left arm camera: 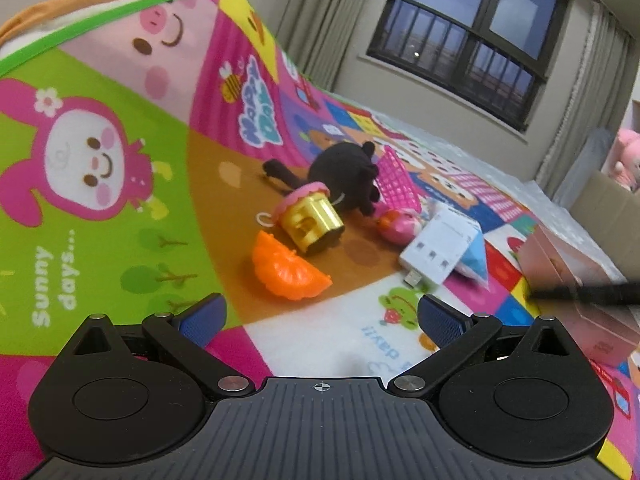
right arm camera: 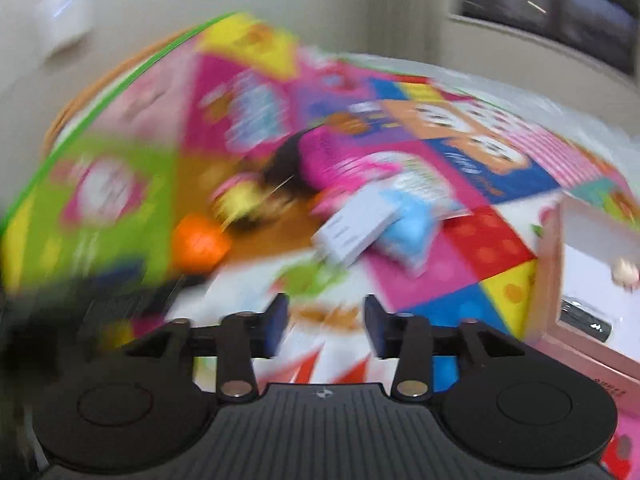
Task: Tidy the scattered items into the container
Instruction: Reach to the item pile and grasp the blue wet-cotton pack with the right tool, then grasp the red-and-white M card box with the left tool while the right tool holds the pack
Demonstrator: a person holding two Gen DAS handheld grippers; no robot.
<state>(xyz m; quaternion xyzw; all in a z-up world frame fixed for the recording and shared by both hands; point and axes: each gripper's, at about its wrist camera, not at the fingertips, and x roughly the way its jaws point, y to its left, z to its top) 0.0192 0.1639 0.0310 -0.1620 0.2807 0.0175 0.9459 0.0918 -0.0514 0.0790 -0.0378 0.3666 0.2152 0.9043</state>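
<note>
Scattered toys lie on a colourful play mat (left arm camera: 120, 240): an orange segment (left arm camera: 288, 272), a gold cupcake toy with a pink top (left arm camera: 312, 220), a black plush (left arm camera: 344, 176), a pink basket (left arm camera: 398, 180), a small pink toy (left arm camera: 400, 224), a white charger (left arm camera: 440, 248) and a blue packet (left arm camera: 476, 264). My left gripper (left arm camera: 320, 318) stands open just short of the orange segment, holding nothing. The right wrist view is blurred. My right gripper (right arm camera: 326, 328) is open over the mat, with nothing between its pads. The pink box (right arm camera: 552, 280) sits to its right.
The pink box (left arm camera: 568, 276) holds a black item (right arm camera: 584, 318) and a small pale object (right arm camera: 626, 272). A dark blur (right arm camera: 100, 308) at the left is my other gripper. A wall, a window (left arm camera: 472, 40) and curtains lie beyond the mat.
</note>
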